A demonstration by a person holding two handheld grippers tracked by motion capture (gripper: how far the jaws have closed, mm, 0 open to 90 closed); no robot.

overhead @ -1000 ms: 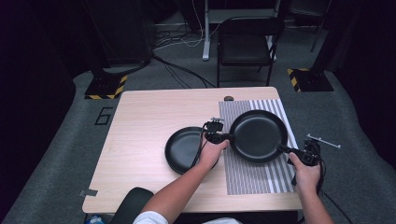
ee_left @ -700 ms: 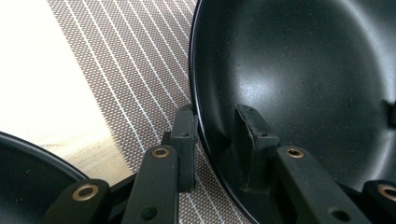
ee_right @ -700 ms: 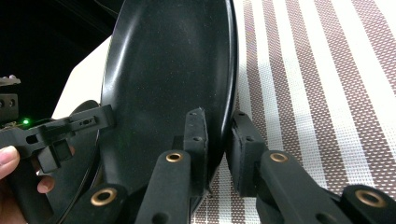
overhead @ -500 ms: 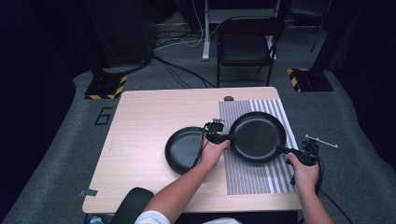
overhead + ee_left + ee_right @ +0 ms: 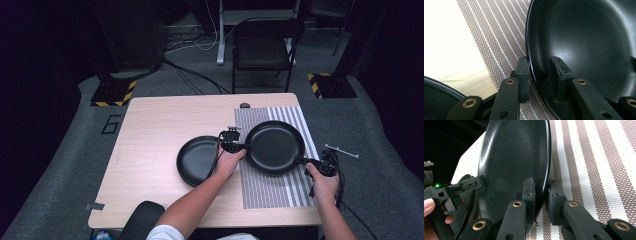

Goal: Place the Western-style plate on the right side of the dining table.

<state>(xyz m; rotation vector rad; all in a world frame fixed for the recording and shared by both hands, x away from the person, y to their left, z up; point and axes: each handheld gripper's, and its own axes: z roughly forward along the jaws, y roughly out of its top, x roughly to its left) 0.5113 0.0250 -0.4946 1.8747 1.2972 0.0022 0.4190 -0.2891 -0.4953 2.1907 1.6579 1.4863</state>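
Black plate on the wooden table — left of the striped mat; chair beyond.

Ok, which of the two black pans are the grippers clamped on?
The larger pan over the striped mat: the left gripper and right gripper both pinch its rim. The smaller pan sits on bare wood, ungripped.

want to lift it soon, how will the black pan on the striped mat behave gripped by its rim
The pan looks rigid, so it should not flex. Its glossy wall may slip between the left gripper jaws. Wide and clamped at opposite rims, with the right gripper, it probably tilts if one hand lags.
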